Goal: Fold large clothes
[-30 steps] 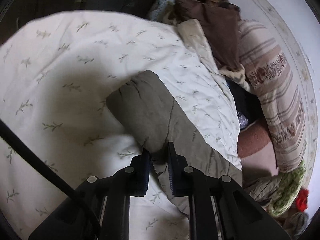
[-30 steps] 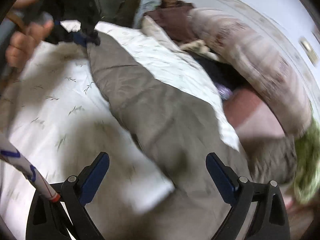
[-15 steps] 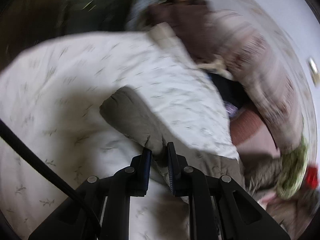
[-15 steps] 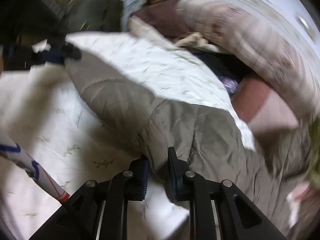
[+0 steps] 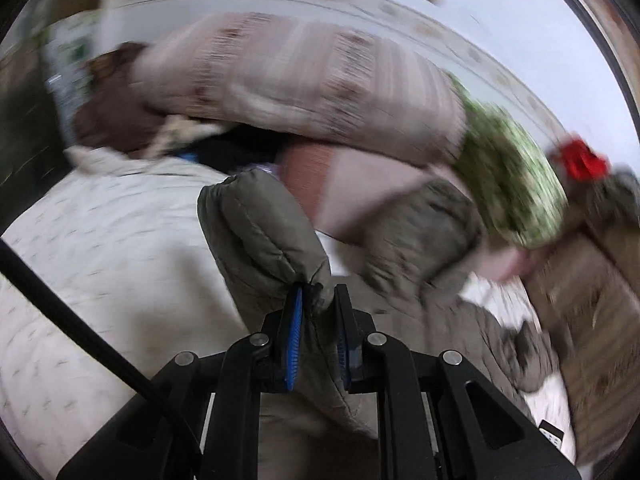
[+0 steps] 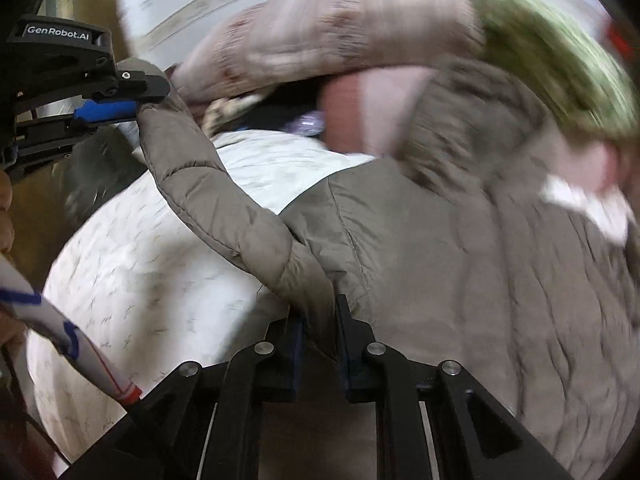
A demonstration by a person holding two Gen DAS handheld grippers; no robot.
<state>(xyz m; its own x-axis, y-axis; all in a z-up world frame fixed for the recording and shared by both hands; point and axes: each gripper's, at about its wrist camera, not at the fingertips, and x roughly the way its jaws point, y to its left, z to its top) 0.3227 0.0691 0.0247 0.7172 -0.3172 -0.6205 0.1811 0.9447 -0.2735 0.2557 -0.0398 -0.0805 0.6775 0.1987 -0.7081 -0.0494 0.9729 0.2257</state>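
Observation:
A grey-brown padded jacket (image 6: 460,264) lies across a white leaf-print bedspread (image 6: 160,280). My left gripper (image 5: 318,292) is shut on the cuff end of its sleeve (image 5: 260,232), which stands lifted off the bed. In the right wrist view the left gripper (image 6: 132,96) holds that sleeve (image 6: 212,200) up at the upper left. My right gripper (image 6: 320,308) is shut on the jacket where the sleeve meets the body. The jacket body spreads to the right in the left wrist view (image 5: 424,236).
A striped pink pillow (image 5: 304,80), a green patterned cushion (image 5: 508,172) and brown clothes (image 5: 108,116) are piled at the head of the bed against the pale wall. A red item (image 5: 584,160) lies far right. A black cable (image 5: 80,332) crosses the left.
Both grippers have swung up and toward the head of the bed, lifting the sleeve off the bedspread. The right gripper closed on the jacket a second ago and stays shut.

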